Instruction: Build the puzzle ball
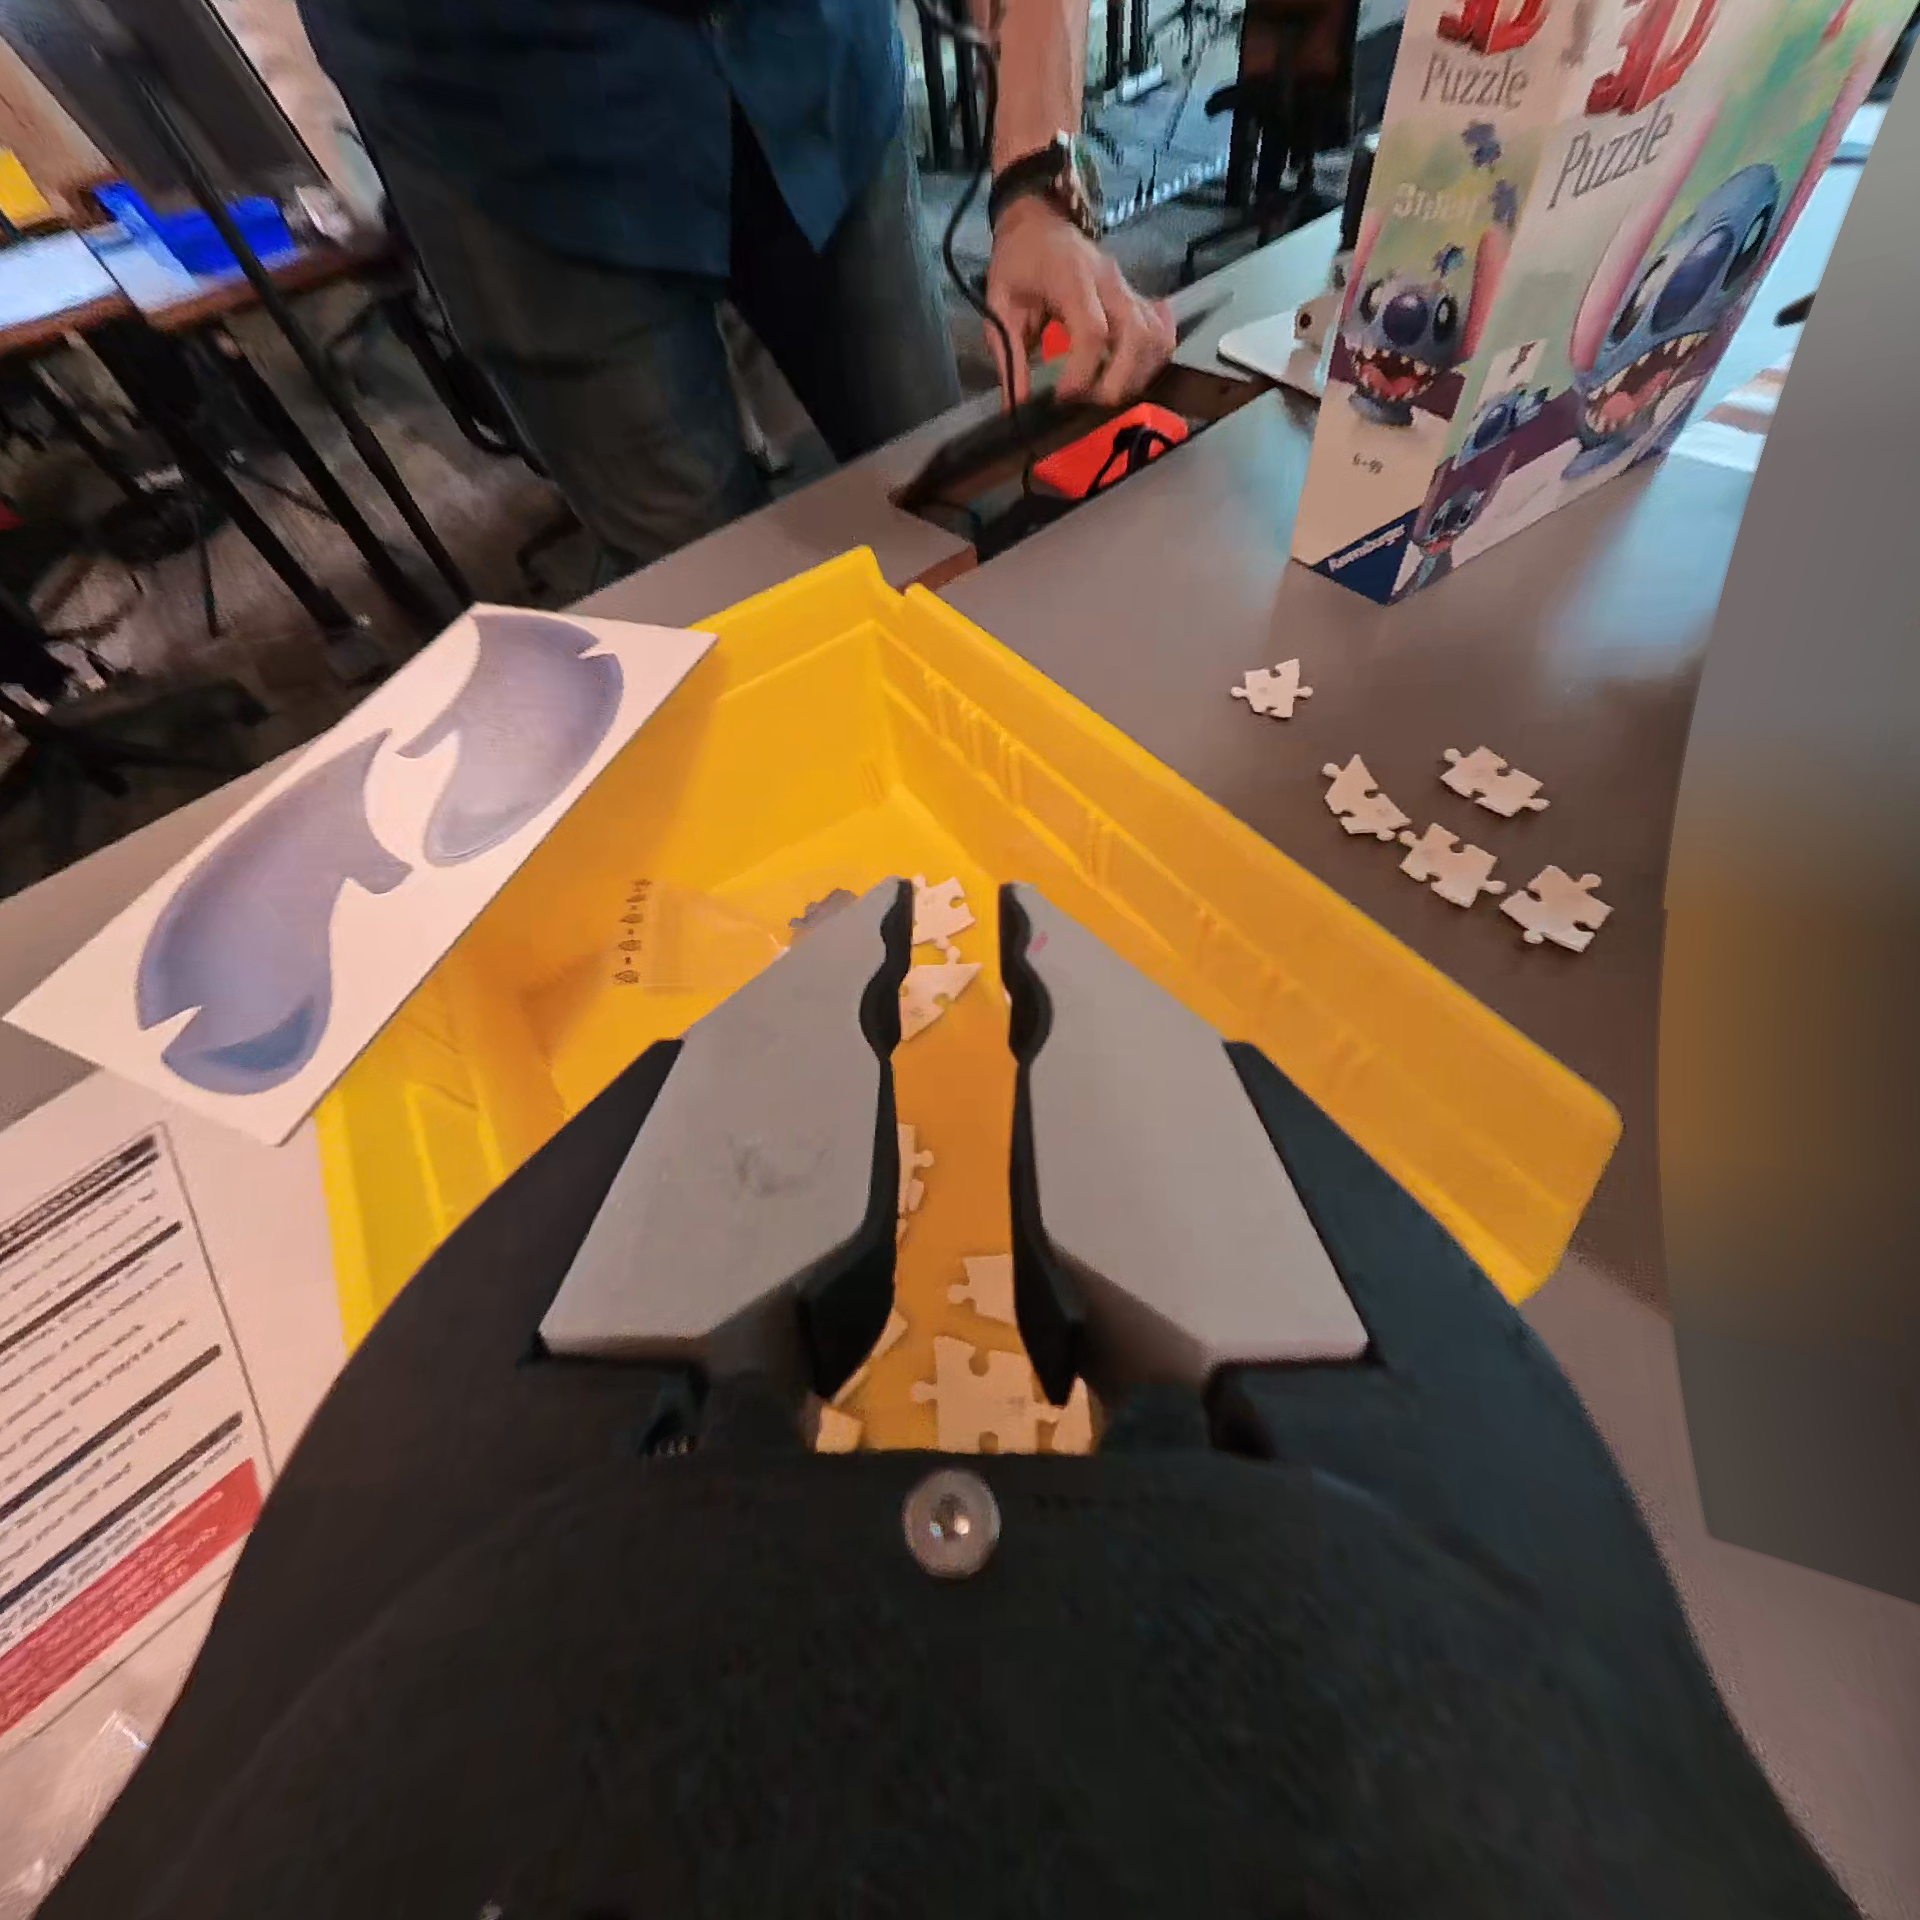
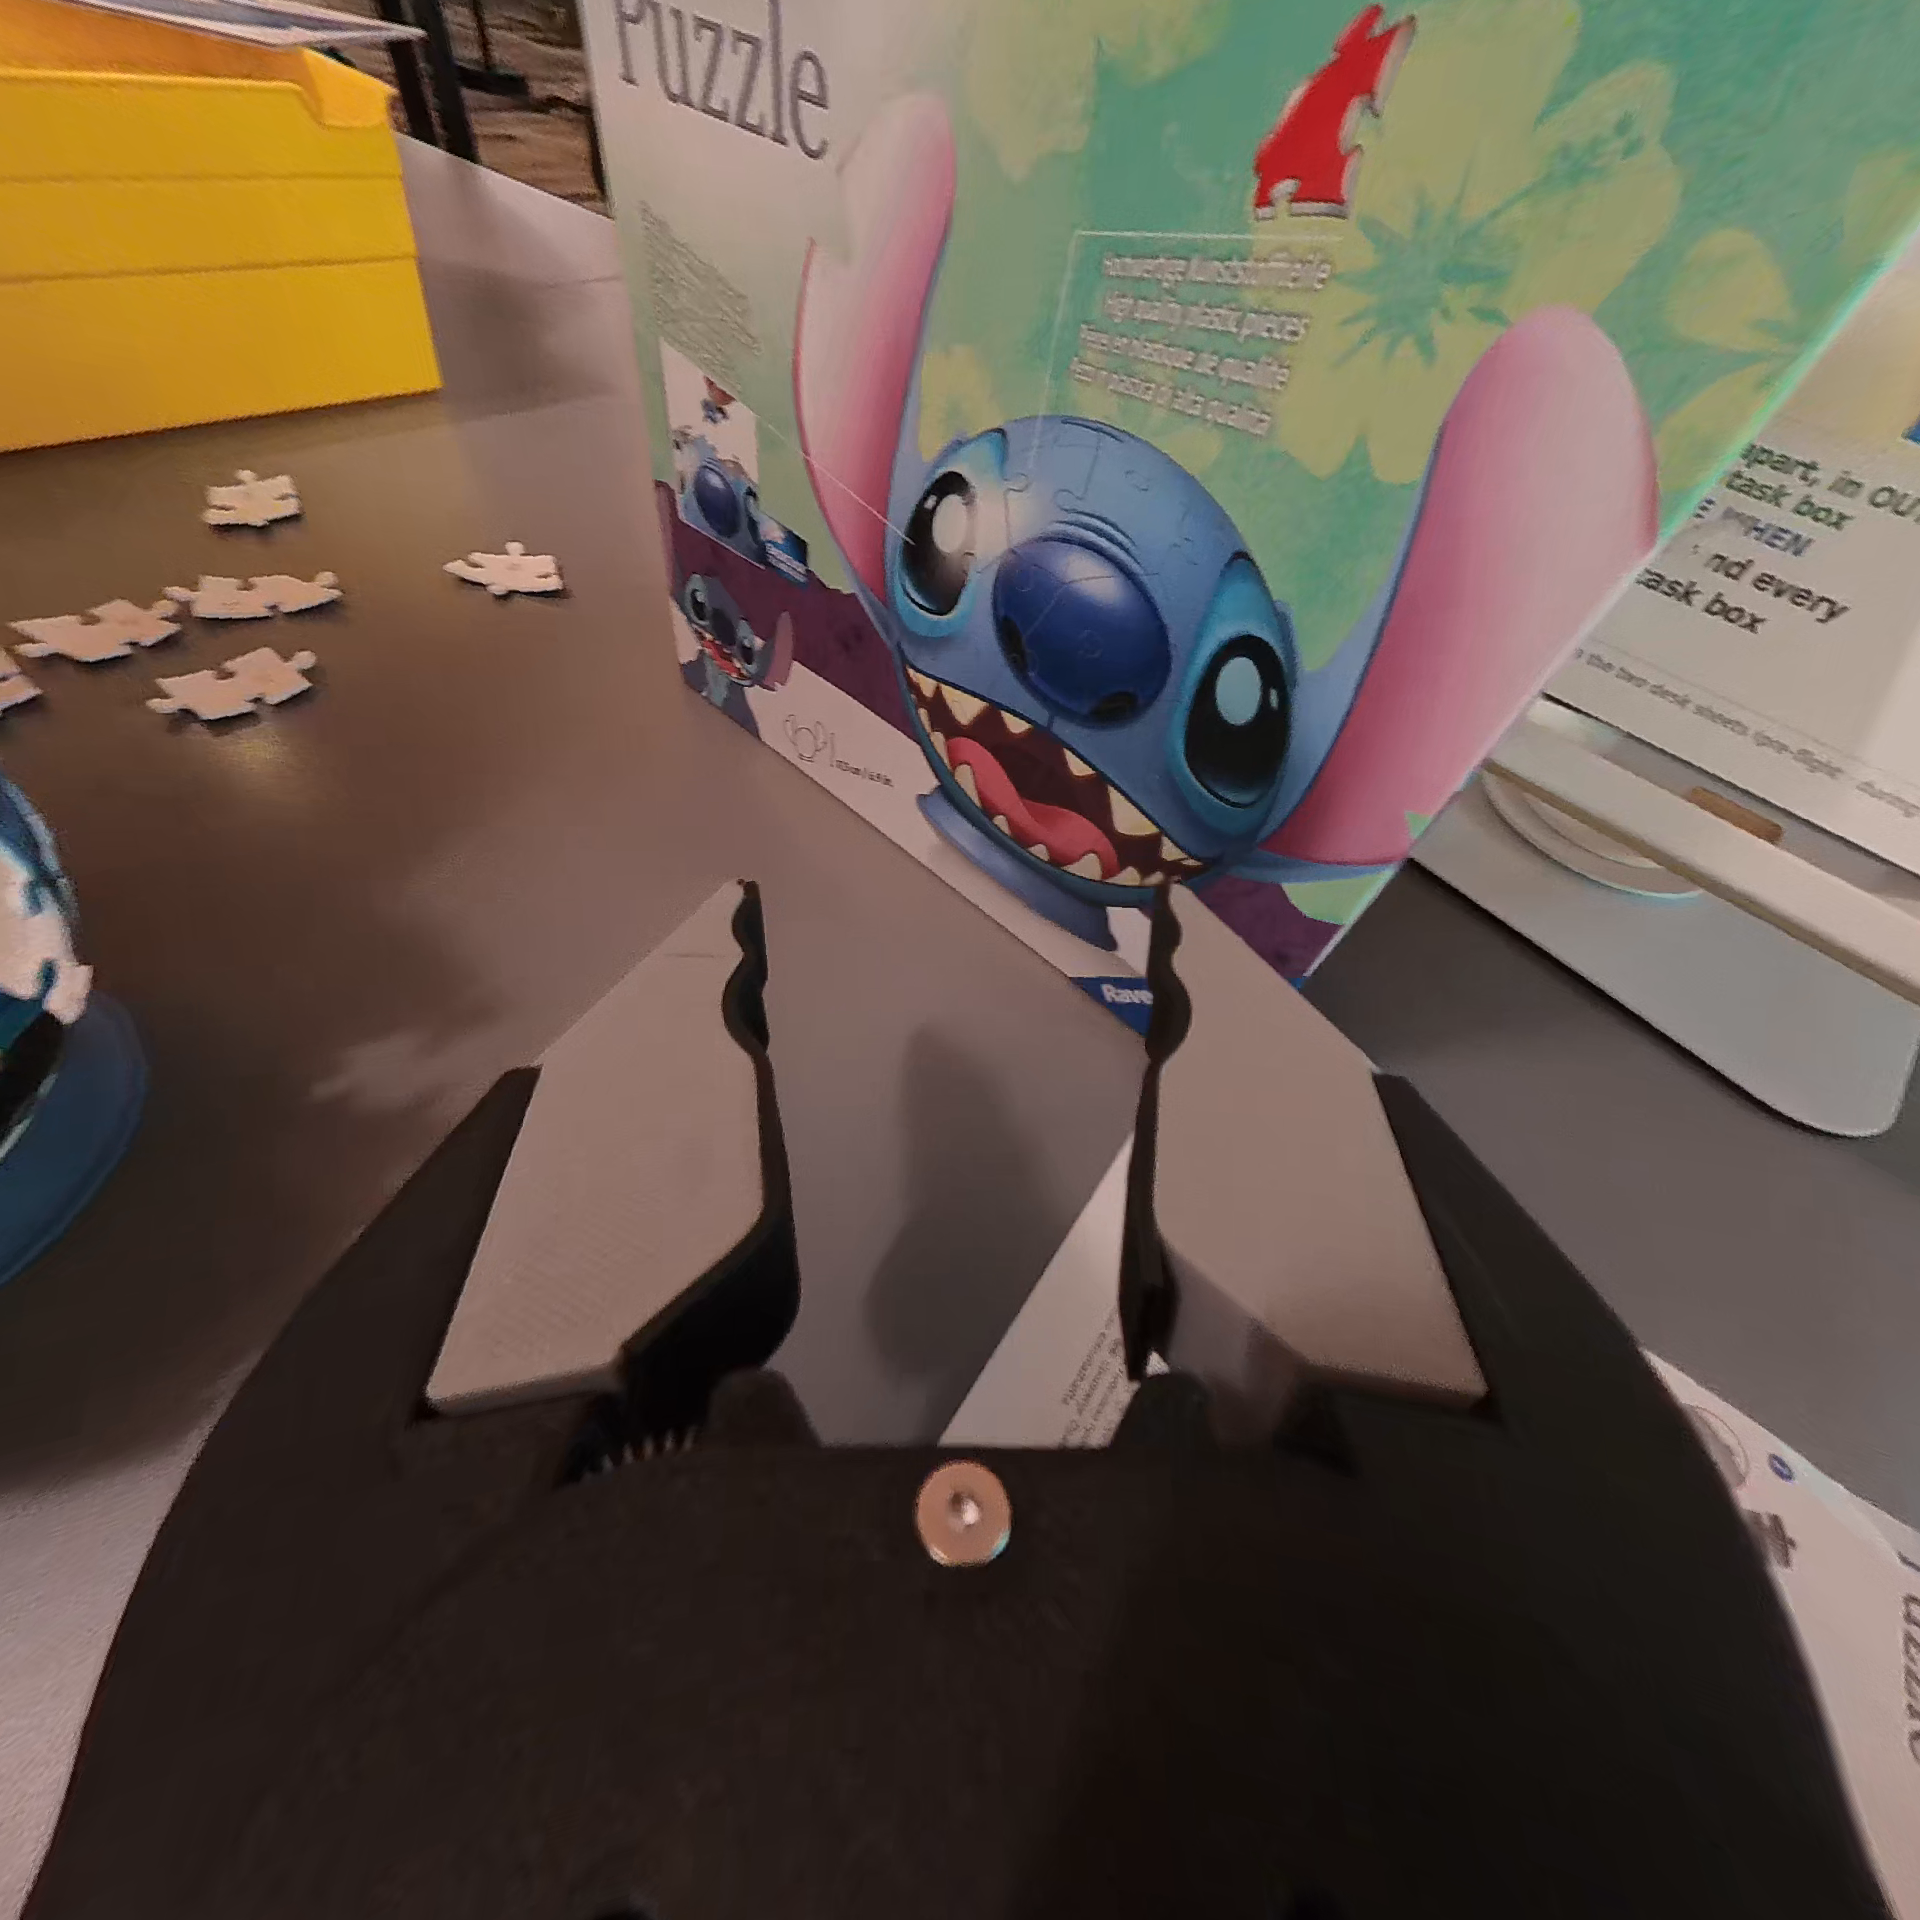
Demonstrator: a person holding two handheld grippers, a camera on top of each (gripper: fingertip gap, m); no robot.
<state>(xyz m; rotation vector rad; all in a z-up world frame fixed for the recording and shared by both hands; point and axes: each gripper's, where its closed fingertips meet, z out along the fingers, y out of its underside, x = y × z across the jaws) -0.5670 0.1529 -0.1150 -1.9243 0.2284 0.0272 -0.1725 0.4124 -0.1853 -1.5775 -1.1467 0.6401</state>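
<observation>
My left gripper (image 1: 956, 894) hangs over a yellow bin (image 1: 1195, 883), its jaws a narrow gap apart and empty. Several white puzzle pieces (image 1: 987, 1392) lie face down in the bin below the fingers. More loose pieces (image 1: 1449, 862) lie on the grey table to the right of the bin; they also show in the right wrist view (image 2: 234, 691). My right gripper (image 2: 956, 899) is open and empty above the table, pointing at the puzzle box (image 2: 1195, 520). The partly built blue puzzle ball (image 2: 42, 997) on its blue stand sits at that view's left edge.
A card with blue ear shapes (image 1: 353, 831) rests on the bin's left rim. A printed sheet (image 1: 104, 1403) lies at the left. A person (image 1: 1081, 312) stands behind the table, hand at a cable slot. A white device (image 2: 1683, 935) sits right of the box. Some 50 cm of space lies between my two pairs of fingers. The white device (image 2: 1683, 935) lies around 25 cm away from my right fingertips.
</observation>
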